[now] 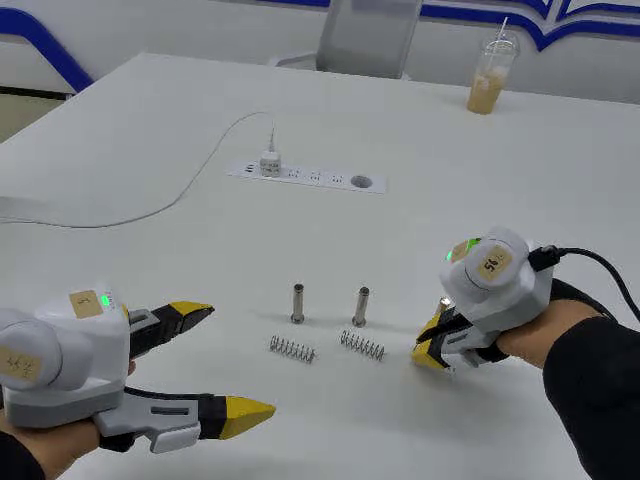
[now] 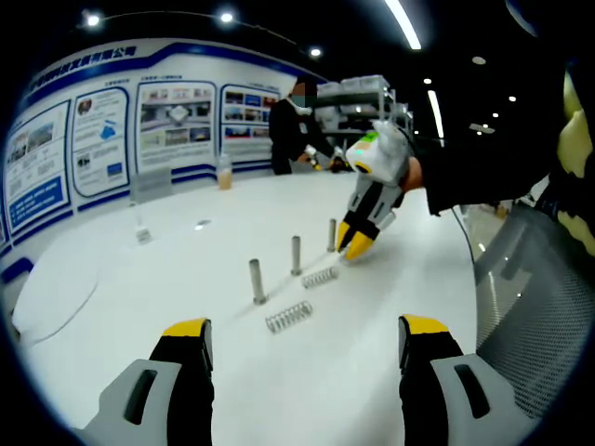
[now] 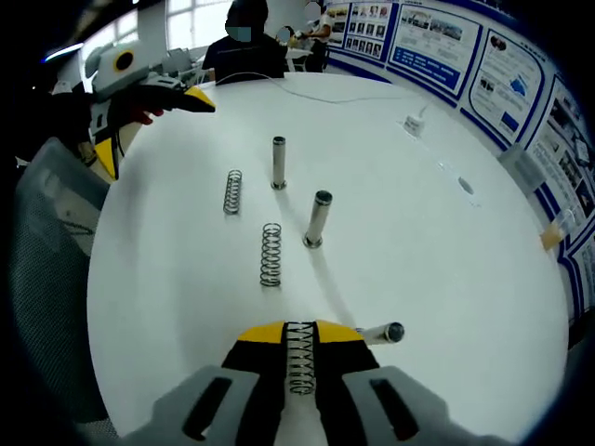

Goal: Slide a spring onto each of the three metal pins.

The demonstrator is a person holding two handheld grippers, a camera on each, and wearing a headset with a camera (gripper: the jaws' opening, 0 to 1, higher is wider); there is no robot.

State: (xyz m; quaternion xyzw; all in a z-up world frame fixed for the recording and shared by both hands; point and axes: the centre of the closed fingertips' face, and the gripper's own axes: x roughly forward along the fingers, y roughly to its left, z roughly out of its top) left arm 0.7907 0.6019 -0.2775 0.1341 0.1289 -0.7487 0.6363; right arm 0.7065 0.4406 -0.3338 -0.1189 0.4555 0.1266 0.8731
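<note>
Right claw (image 3: pixel 299 333) is clamped on a spring (image 3: pixel 299 362) beside a pin (image 3: pixel 383 333); judged light, squashy, best held gently near one end. Left claw (image 2: pixel 302 327) is spread apart.

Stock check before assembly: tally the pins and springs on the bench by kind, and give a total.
Metal pins: 3
Springs: 3, one clamped in the right gripper
Total: 6
</note>
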